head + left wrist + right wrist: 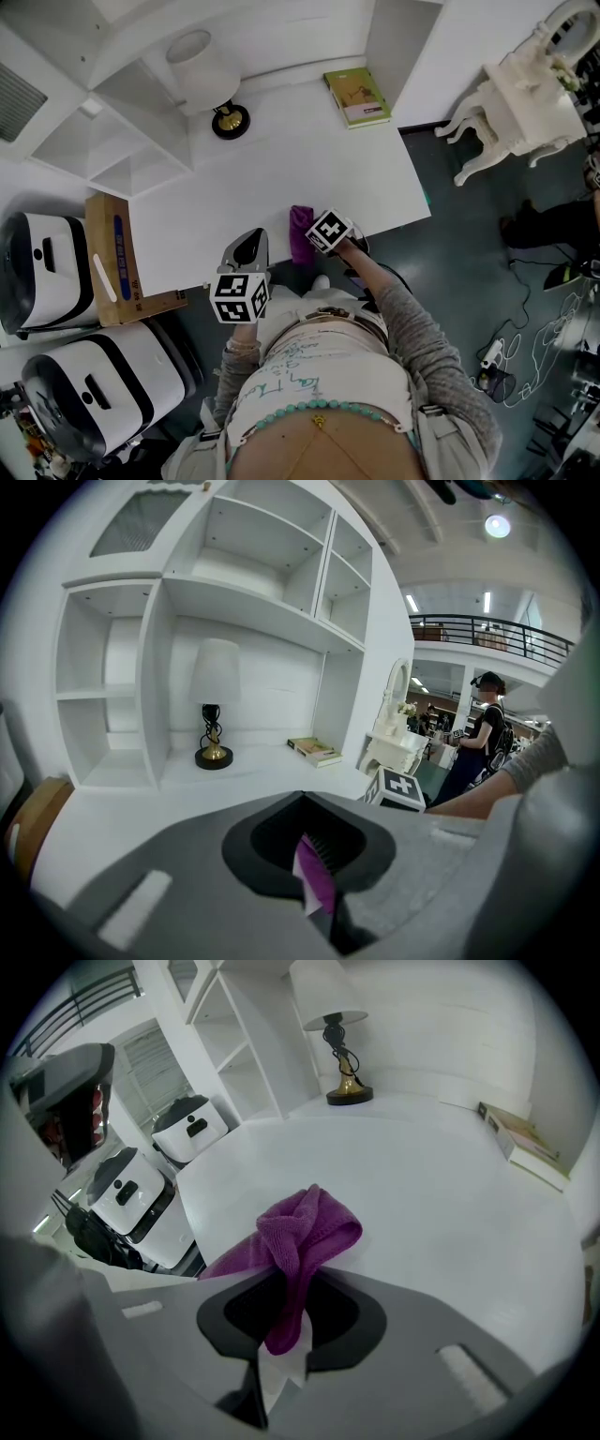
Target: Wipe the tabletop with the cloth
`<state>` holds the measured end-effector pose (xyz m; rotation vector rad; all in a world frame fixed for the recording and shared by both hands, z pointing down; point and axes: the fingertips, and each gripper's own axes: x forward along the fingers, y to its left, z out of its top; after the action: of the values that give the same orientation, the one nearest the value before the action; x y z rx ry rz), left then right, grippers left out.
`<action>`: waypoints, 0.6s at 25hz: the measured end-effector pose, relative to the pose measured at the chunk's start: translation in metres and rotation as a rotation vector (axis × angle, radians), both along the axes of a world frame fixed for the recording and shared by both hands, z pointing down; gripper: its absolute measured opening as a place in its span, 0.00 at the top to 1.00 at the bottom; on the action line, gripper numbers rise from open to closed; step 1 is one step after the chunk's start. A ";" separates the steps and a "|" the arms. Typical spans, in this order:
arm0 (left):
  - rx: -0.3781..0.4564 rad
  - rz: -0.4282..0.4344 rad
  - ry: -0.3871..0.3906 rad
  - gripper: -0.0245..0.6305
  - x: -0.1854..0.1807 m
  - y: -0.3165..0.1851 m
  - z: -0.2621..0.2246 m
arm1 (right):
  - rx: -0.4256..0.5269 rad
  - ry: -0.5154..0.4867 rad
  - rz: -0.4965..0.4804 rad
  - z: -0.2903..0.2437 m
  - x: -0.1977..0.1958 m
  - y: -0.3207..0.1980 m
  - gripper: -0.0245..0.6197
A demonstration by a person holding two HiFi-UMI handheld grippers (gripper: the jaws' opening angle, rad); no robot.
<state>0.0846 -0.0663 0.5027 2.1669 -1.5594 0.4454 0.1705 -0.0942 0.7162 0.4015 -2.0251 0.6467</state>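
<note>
1. The right gripper (292, 1309) is clenched on the purple cloth (305, 1227). One fold is drawn down between its jaws, and the rest sits bunched in a loose knot ahead of them.
2. The cloth lies on the white tabletop (281, 169) at the 6 o'clock edge, nearest the person. Gripping it there looks meant to leave the whole surface ahead for pushing strokes, so I judge the wiping is only just starting.
3. The left gripper (314, 855) hangs at 9 o'clock of the cloth, over the same near edge and apart from it. Its jaws are drawn together to a narrow slit. A thin purple-and-white sliver sits in that slit, and I cannot tell whether it is a scrap of fabric or part of the jaw. This gripper seems held aside so that it stays out of the wiping path.
4. The lamp (208, 75) stands at 11 o'clock on the table and the book (357, 97) lies at 1 o'clock. Both are against the far edge, which leaves the middle bare.
5. A cardboard box (111, 253) sits at 9 o'clock, off the table's corner.
6. Little writing can be read. The box carries a blue stripe and the book has a green cover, but the print on both is too small to make out. The grippers' cubes show only black-and-white square markers.
</note>
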 end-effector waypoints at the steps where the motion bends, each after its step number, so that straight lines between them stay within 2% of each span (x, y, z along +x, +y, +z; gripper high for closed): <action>1: -0.002 0.001 0.000 0.96 0.001 0.001 0.001 | -0.001 0.003 -0.002 0.000 0.002 0.000 0.82; 15: -0.008 0.004 -0.006 0.96 -0.001 0.000 0.003 | -0.043 0.000 0.011 0.003 0.031 -0.010 0.82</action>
<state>0.0831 -0.0665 0.5054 2.1646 -1.5542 0.4589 0.2013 -0.1044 0.7194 0.3875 -2.0063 0.6964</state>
